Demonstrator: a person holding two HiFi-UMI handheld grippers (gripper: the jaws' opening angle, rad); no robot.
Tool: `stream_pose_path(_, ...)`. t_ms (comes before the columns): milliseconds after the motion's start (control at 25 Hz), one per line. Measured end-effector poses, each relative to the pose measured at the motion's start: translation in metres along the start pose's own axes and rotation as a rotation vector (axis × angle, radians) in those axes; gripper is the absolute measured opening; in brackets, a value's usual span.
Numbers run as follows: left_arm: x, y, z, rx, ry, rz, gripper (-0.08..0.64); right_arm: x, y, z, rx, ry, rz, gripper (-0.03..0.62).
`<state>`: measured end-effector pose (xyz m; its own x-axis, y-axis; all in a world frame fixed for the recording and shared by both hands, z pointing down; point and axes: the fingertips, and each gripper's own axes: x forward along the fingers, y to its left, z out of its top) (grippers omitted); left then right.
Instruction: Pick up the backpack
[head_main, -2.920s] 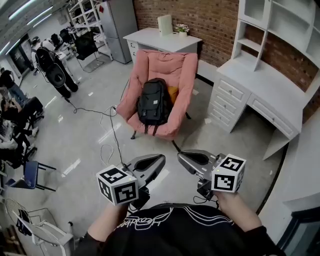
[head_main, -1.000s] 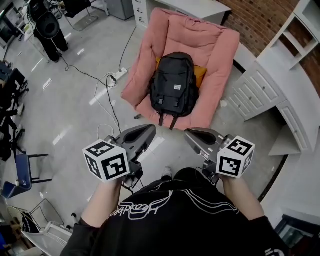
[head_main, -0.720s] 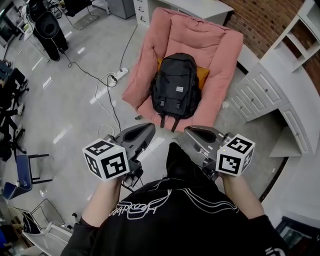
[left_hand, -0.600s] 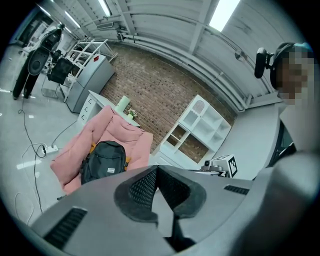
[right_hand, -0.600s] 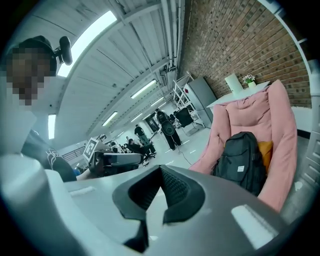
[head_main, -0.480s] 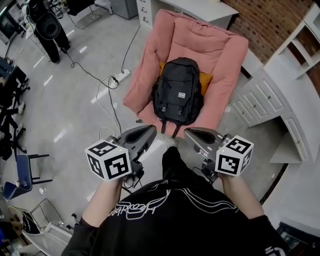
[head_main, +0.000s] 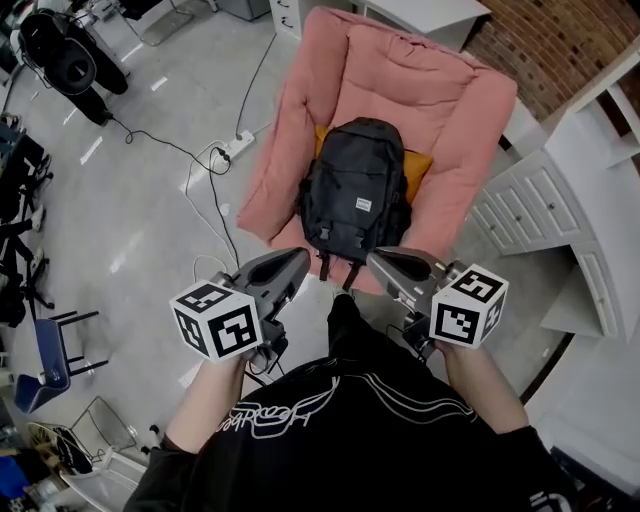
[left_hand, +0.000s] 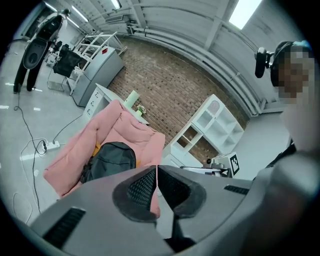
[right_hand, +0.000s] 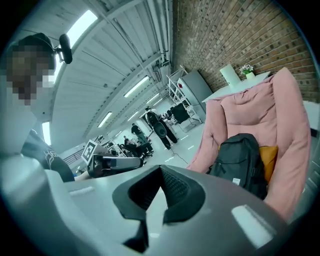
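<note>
A black backpack (head_main: 355, 192) lies upright on a pink armchair (head_main: 448, 110), with an orange cushion (head_main: 418, 162) behind it. The backpack (left_hand: 111, 157) also shows in the left gripper view and, as backpack (right_hand: 239, 161), in the right gripper view. My left gripper (head_main: 300, 259) is shut and empty, short of the chair's front edge. My right gripper (head_main: 374, 257) is shut and empty too, beside it, just in front of the backpack's dangling straps. Neither touches the backpack.
A white desk with drawers (head_main: 540, 215) stands right of the chair. Cables and a power strip (head_main: 236, 145) lie on the grey floor to the left. Chairs and a person (head_main: 60, 55) are at far left. A brick wall (head_main: 520, 35) is behind.
Both grippers and the view have come closer to the armchair; the backpack now sits just beyond the gripper tips. Both jaws stayed shut.
</note>
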<state>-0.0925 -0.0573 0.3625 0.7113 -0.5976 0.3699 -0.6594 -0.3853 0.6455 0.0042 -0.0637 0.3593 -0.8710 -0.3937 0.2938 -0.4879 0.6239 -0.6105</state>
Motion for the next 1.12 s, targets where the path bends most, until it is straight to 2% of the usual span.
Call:
stream_pose_path(400,0.066,0.066,0.010,-0.048,0.081,0.032,0.006,0.023,-0.089,0.005,0.051,0.077,-0.103,0.008)
stream_pose_path(560,0.085,0.092,0.011,-0.065,0.111,0.050,0.037,0.029,-0.120,0.000,0.070,0.098,-0.147,0.009)
stream_pose_path(640,0.094,0.103,0.009,-0.067,0.135,0.058,0.057,0.033,-0.131,-0.004,0.091,0.121,-0.141,0.101)
stream_pose_path(720,0.104,0.116,0.008,-0.064,0.158,0.071,0.071,0.038,-0.143,-0.007,0.098,0.142,-0.154,0.111)
stream_pose_path(1120,0.149,0.177,-0.003,-0.060,0.231,0.162,0.177,0.052,-0.223,-0.020,0.078,0.186,-0.327,0.197)
